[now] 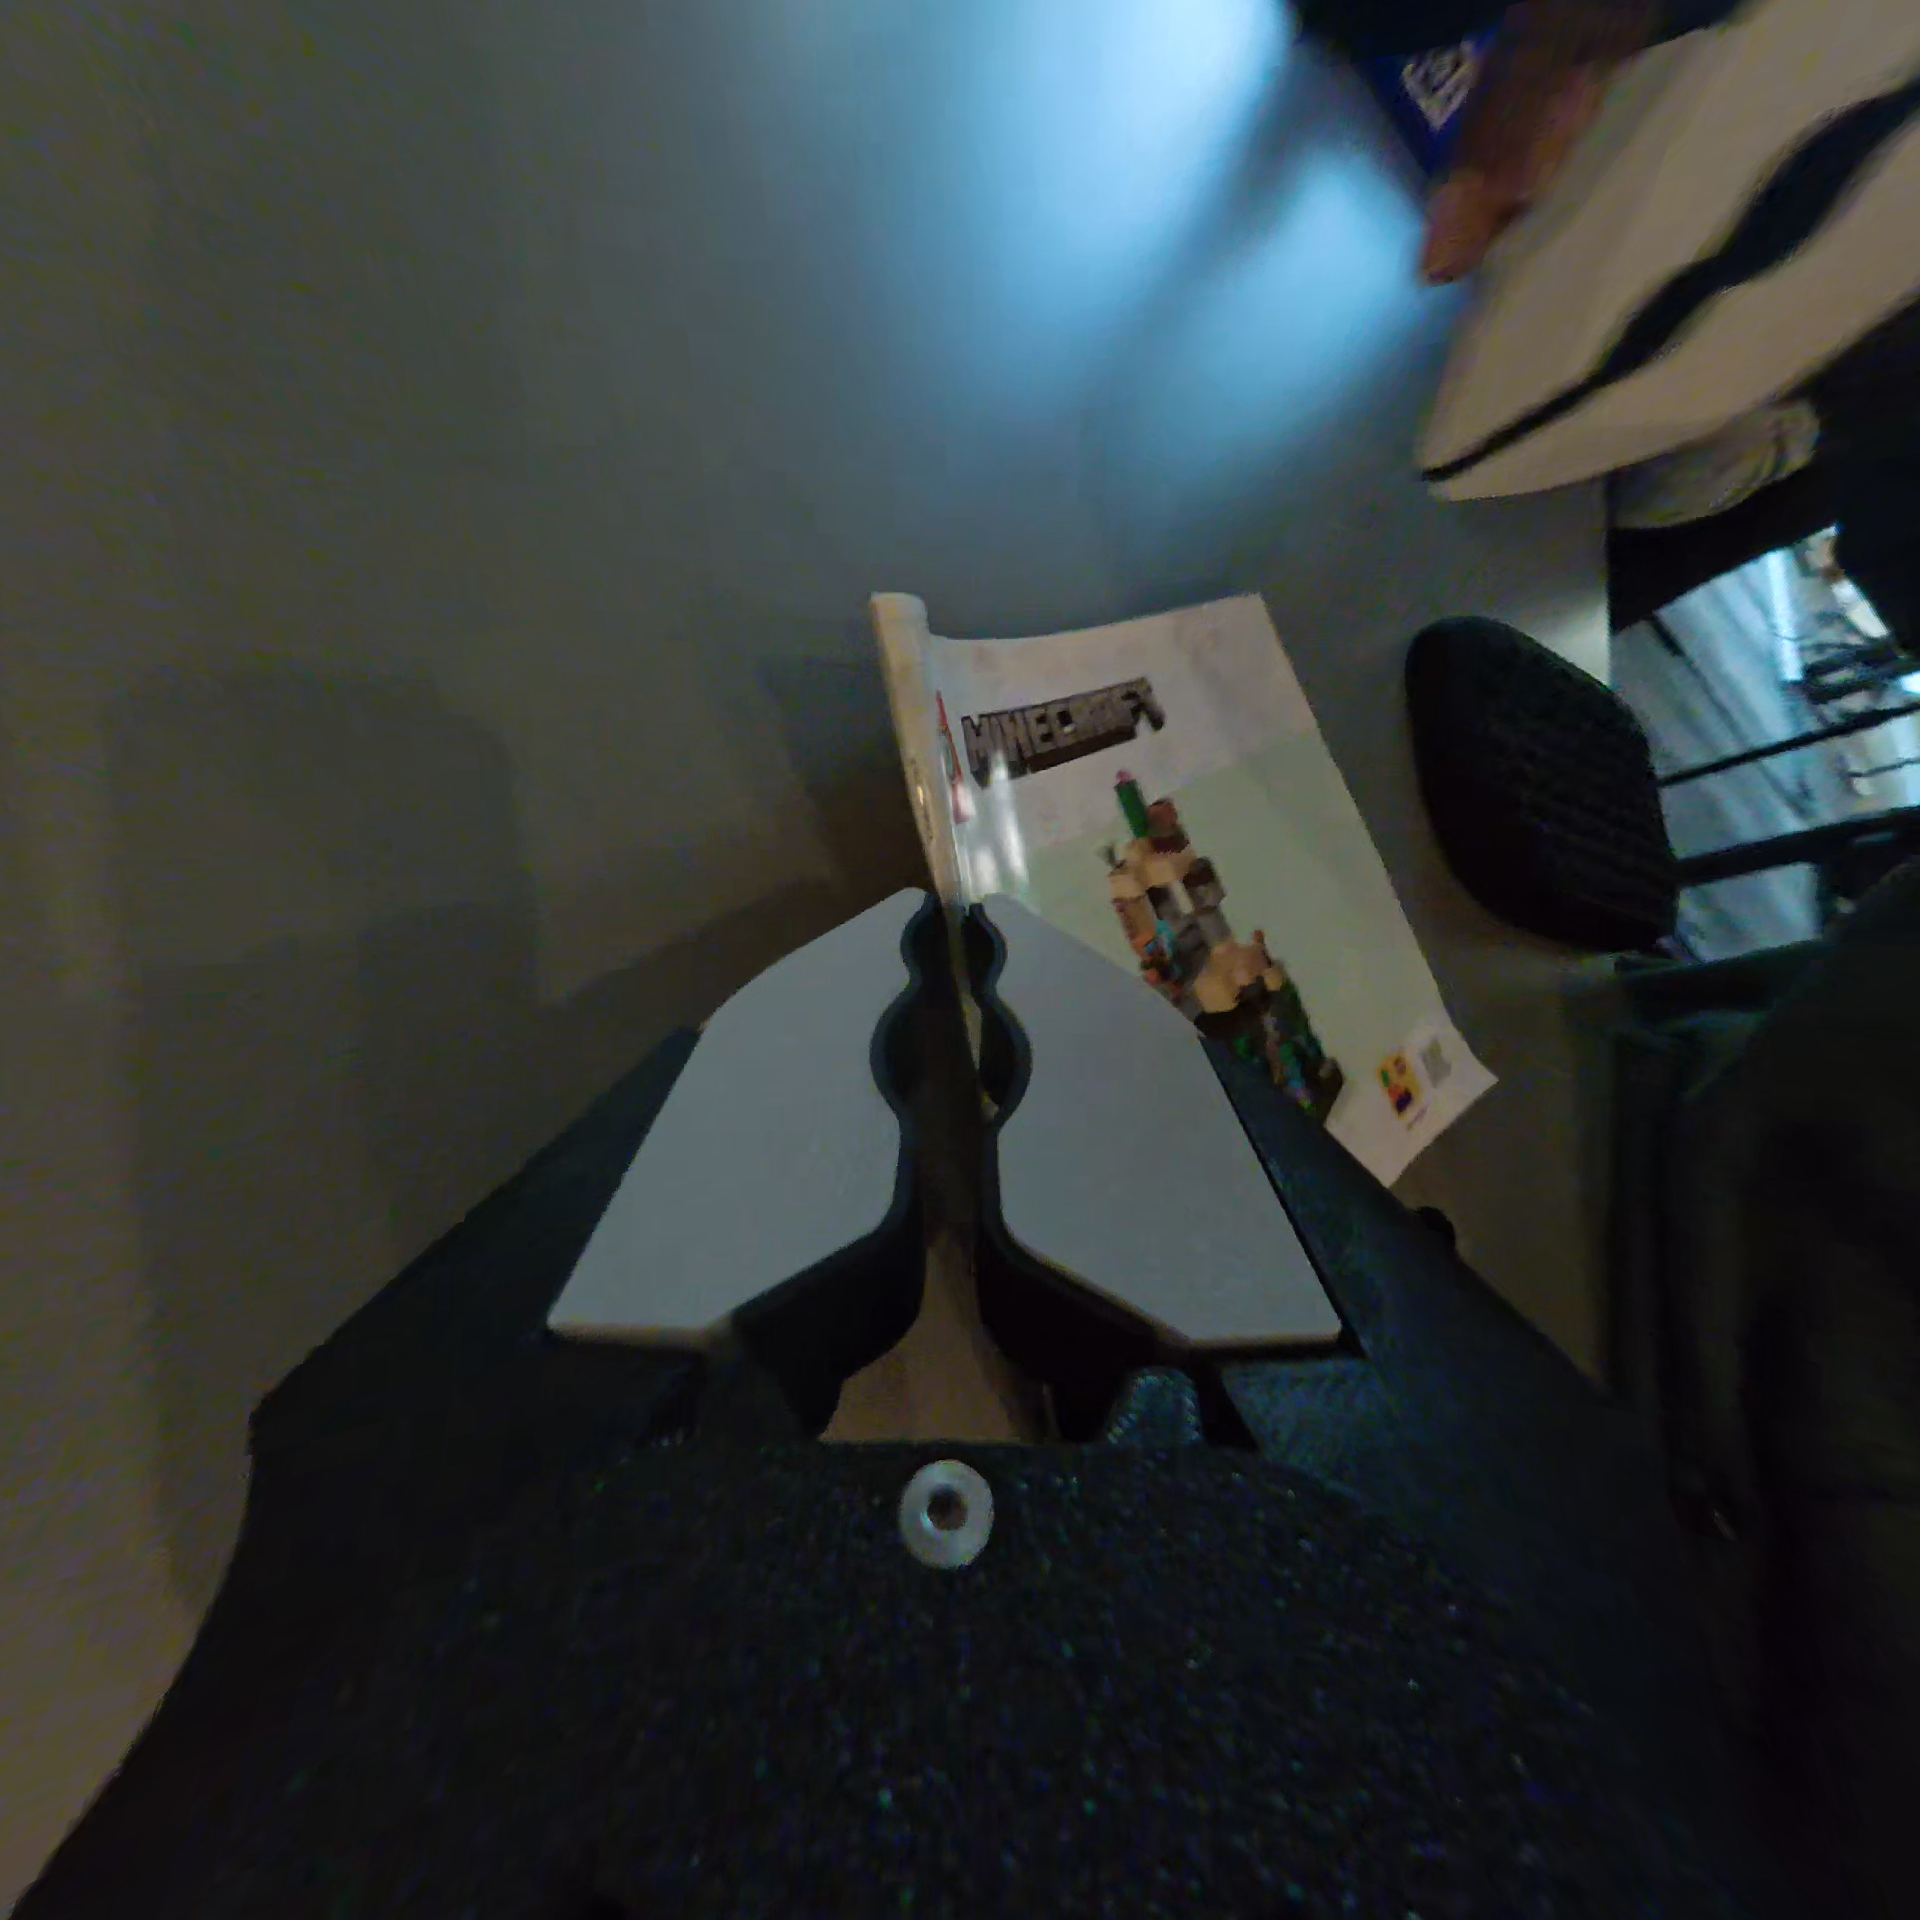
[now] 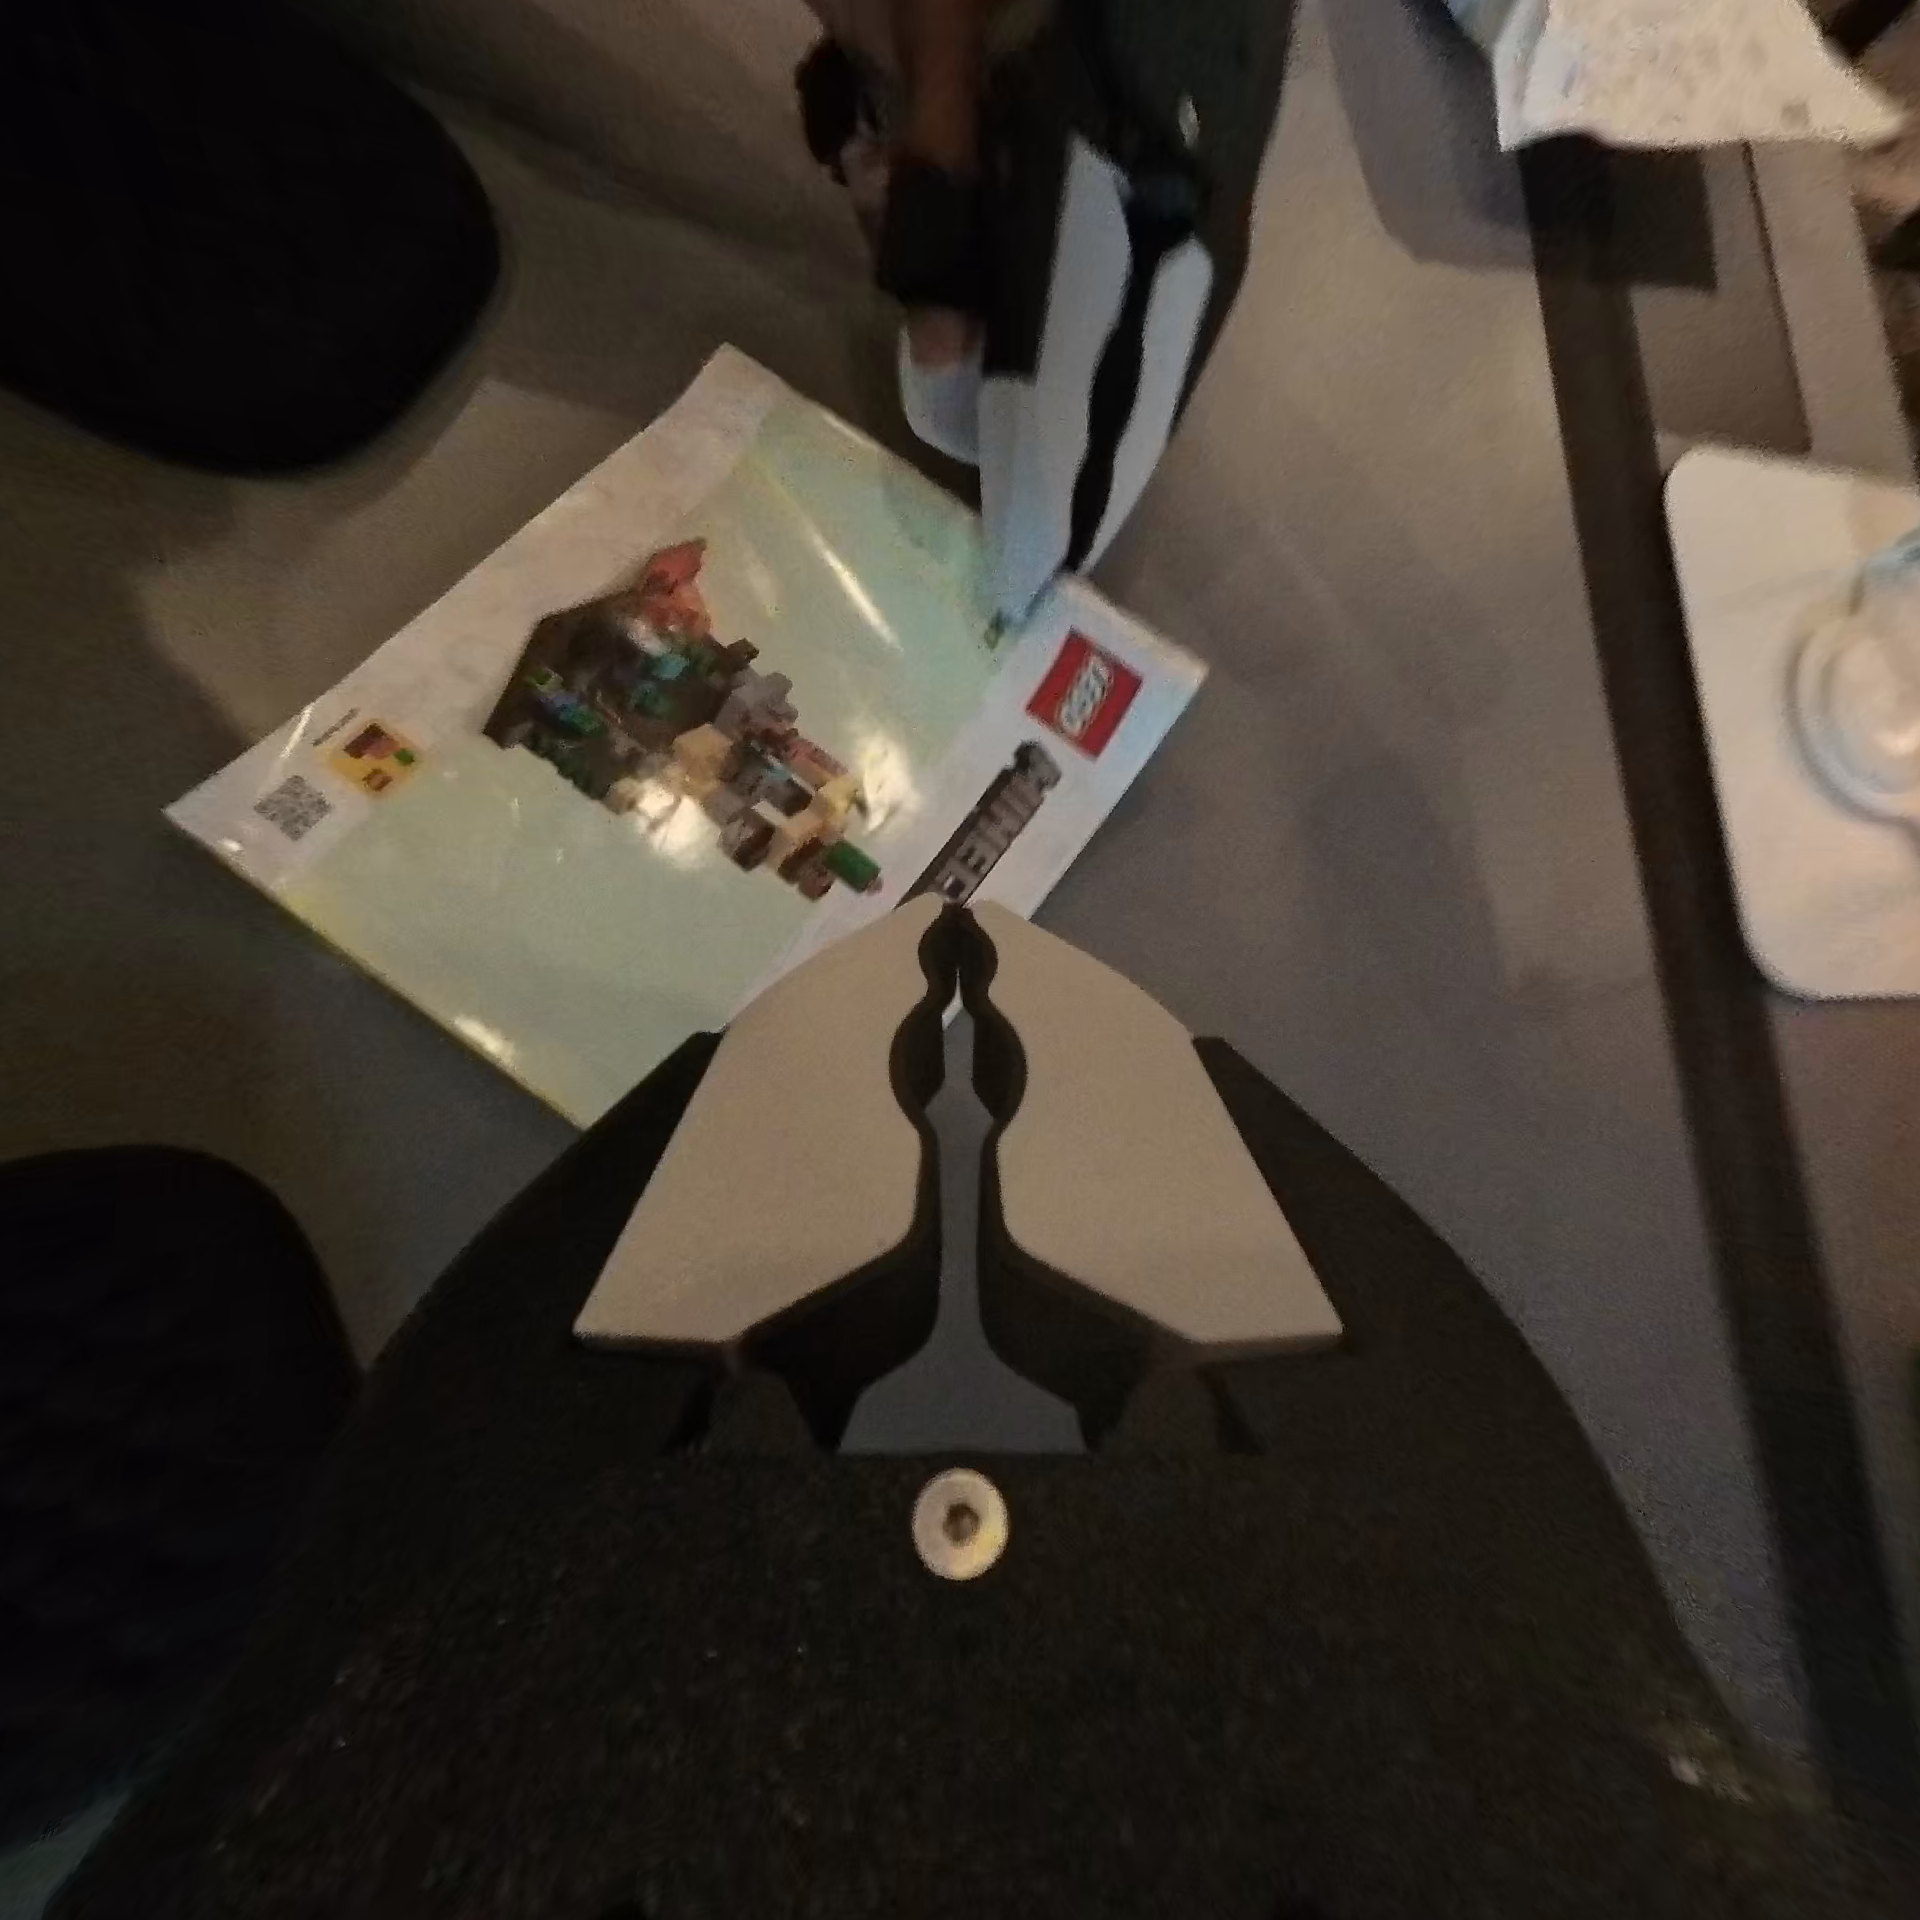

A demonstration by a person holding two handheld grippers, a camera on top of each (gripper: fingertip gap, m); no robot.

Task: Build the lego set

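The Lego instruction booklet, with a pale green cover picturing a blocky build, hangs in the air over a grey floor. My left gripper is shut on its spine edge near the red logo. The right wrist view shows the booklet and the left gripper pinching its far edge. My right gripper is shut with nothing visible between its jaws. Its tips sit just over the booklet's near edge by the title. In the left wrist view it is a blurred white and black shape at the upper right, apart from the booklet.
A black round seat stands right of the booklet. Two black seats sit at the left. A dark-framed table edge runs down the right, with a white coaster carrying a clear glass. No bricks are in view. The grippers' ends are close to 12 centimeters from one another.
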